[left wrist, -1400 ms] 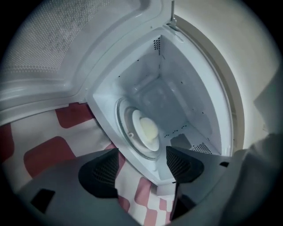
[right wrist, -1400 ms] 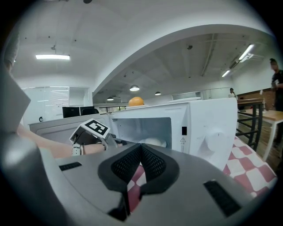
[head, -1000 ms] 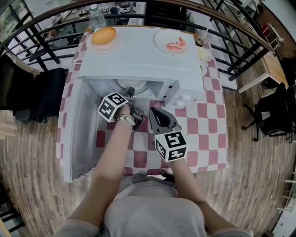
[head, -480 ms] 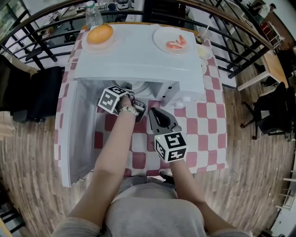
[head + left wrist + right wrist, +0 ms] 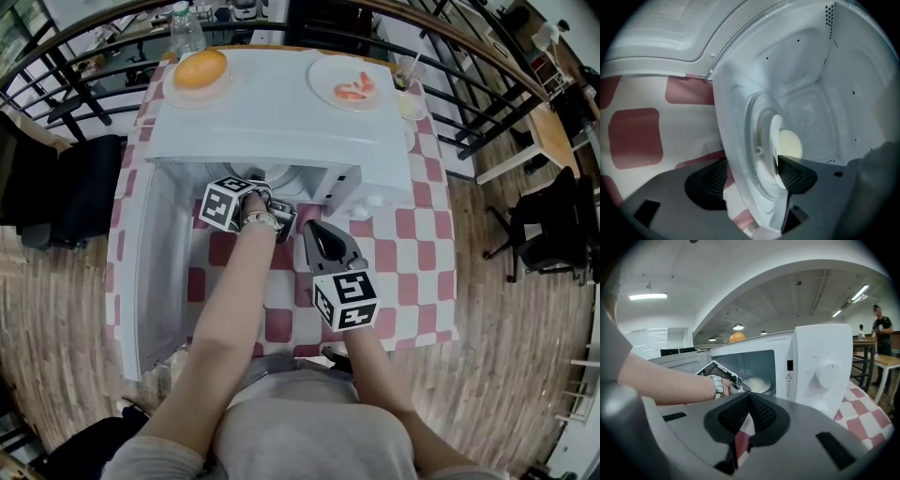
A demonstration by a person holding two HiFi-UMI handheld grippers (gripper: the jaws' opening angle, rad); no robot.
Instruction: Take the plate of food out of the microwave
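A white microwave (image 5: 281, 127) stands on the checked table, its door (image 5: 155, 272) swung open to the left. In the left gripper view, a white plate (image 5: 775, 136) with pale round food (image 5: 790, 144) sits on the glass turntable inside. My left gripper (image 5: 750, 180) is open at the cavity mouth. One pad lies inside by the plate's rim; the other is outside, partly hidden behind the cavity floor's edge. The right gripper view shows the plate of food (image 5: 757, 384) deep in the cavity. My right gripper (image 5: 749, 401) is shut and empty in front of the microwave.
On the microwave's top rest a plate with an orange bun (image 5: 200, 70) and a plate of shrimp (image 5: 352, 86). A water bottle (image 5: 186, 28) stands behind. The control knob (image 5: 828, 373) is at the right. Black railings (image 5: 469, 84) ring the table.
My left gripper has pushed a little further into the microwave opening. The right gripper has stayed nearly in place.
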